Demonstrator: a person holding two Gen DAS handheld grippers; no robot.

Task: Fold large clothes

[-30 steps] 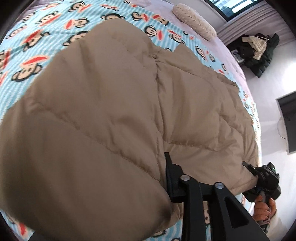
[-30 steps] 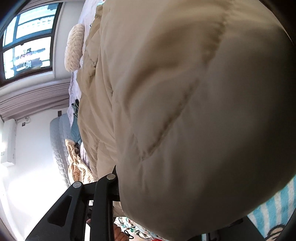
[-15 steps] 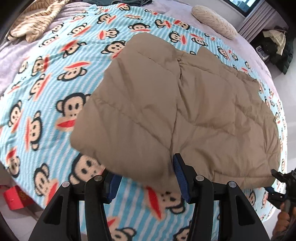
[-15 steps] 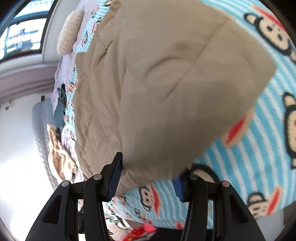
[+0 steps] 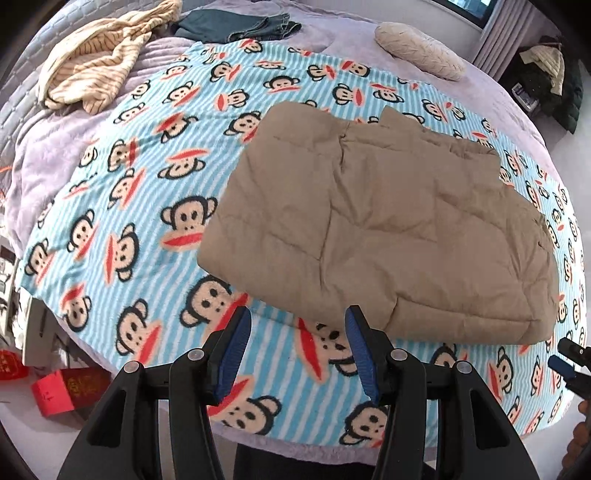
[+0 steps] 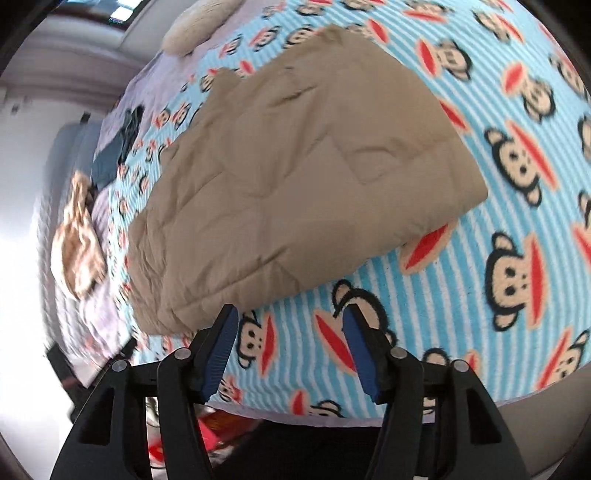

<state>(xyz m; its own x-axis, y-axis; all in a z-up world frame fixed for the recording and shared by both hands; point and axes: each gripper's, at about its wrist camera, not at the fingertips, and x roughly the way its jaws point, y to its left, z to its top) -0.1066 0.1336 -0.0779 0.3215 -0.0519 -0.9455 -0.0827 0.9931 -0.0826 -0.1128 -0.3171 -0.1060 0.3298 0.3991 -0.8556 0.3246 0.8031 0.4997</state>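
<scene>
A tan quilted puffer jacket (image 5: 388, 221) lies folded flat on the monkey-print blanket (image 5: 129, 229); it also shows in the right wrist view (image 6: 295, 184). My left gripper (image 5: 297, 328) is open and empty, just off the jacket's near edge. My right gripper (image 6: 288, 325) is open and empty, just off the jacket's near edge on its side. The right gripper's tip also shows in the left wrist view (image 5: 567, 354) near the jacket's right corner.
A striped beige garment (image 5: 96, 62) and dark jeans (image 5: 236, 27) lie at the bed's far side. A cream knitted pillow (image 5: 421, 50) lies far right. Red packets (image 5: 66, 387) lie on the floor at left. Dark clothes (image 5: 546, 77) are piled beyond the bed.
Both grippers have let go of the jacket and pulled back from it. The jacket has dropped flat onto the blanket, and both sets of jaws now stand wide apart.
</scene>
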